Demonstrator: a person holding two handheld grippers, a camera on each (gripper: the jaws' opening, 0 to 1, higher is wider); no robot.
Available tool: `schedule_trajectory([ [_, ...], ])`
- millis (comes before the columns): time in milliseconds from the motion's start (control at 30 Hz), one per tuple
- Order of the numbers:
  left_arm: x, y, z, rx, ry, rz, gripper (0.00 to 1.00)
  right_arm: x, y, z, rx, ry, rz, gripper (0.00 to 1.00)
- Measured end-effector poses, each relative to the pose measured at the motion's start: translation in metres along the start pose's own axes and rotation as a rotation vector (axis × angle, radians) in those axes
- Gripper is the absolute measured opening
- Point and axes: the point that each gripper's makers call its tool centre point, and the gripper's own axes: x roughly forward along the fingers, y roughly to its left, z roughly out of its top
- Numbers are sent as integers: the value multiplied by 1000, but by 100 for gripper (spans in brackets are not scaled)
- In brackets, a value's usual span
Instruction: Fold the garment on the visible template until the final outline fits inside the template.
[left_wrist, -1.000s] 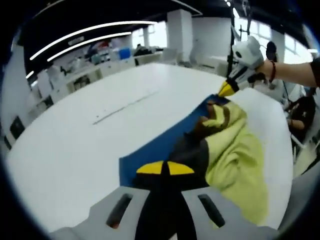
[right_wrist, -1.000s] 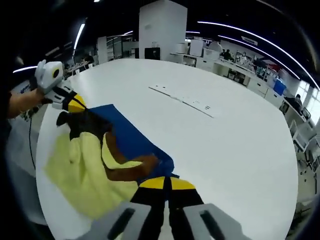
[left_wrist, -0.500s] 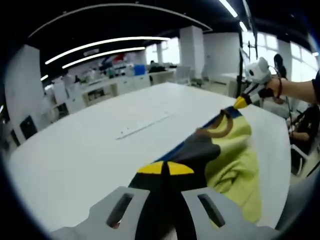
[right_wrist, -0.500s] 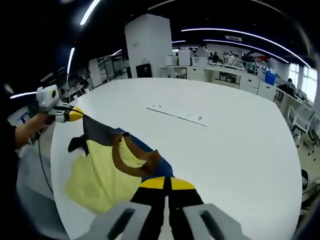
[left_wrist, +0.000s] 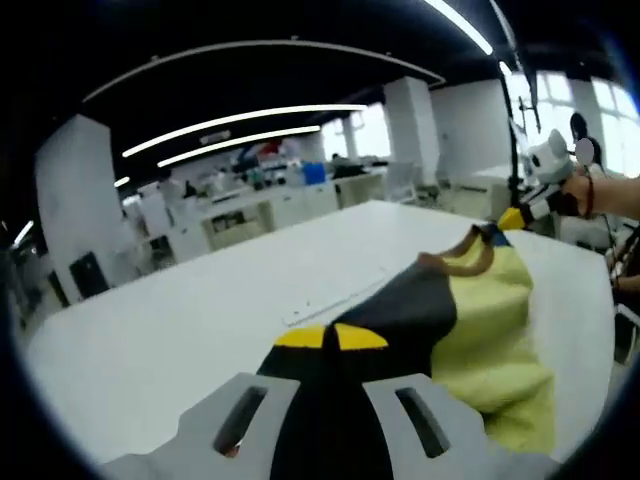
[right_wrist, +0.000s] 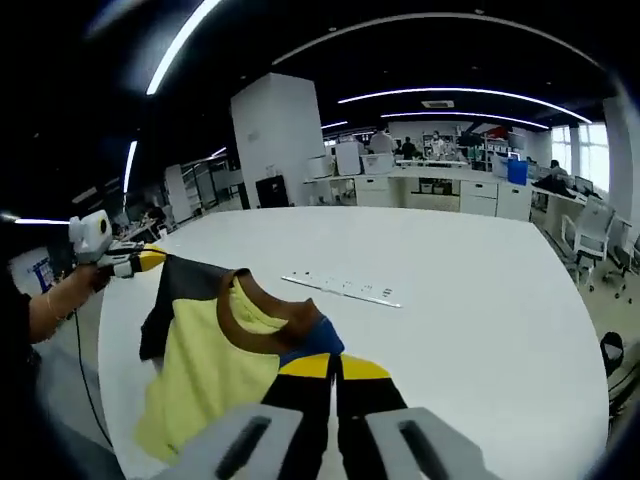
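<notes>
Your left gripper (left_wrist: 331, 338) has its jaws pressed together on the dark shoulder part of the garment (left_wrist: 478, 330), and your right gripper (right_wrist: 334, 367) is also closed, pinching the cloth at the other shoulder, just beside the brown collar (right_wrist: 255, 322). In the left gripper view, the right gripper (left_wrist: 512, 217) is at the far end of the stretched top edge. The garment hangs between the two grippers, above the table (right_wrist: 470, 300), with the yellow body dropping down from the collar.

I judge that the cloth is light and very soft: it sags and makes wrinkles, so it will swing and will not keep any shape. Hold it at the shoulder corners, as you do, and keep the top edge tight.

The table is white, wide and smooth, so the cloth will probably slide on it easily. A pale strip (right_wrist: 345, 287) lies on the table beyond the collar. I cannot see the template from here. Behind the table is an open office with a white pillar (right_wrist: 277, 145) and desks.
</notes>
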Motion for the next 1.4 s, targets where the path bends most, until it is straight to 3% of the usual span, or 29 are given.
schedule_trajectory([
  [233,36,22,-4,-48,-4,75,0,42,-19,12,65,-42,-76,0],
  [367,58,35,-15,-58,13,108,0,71,-36,12,89,-40,-130,0],
  [700,116,50,-82,-132,151,148,0,134,-70,-18,136,38,-181,0],
  [1000,141,47,-112,-114,229,149,0,156,-84,-42,149,89,-201,0],
  [1300,139,46,-126,-113,274,150,0,159,-84,-53,129,128,-213,0],
  [1400,134,46,-124,-86,283,146,12,154,-83,-48,147,116,-222,7],
])
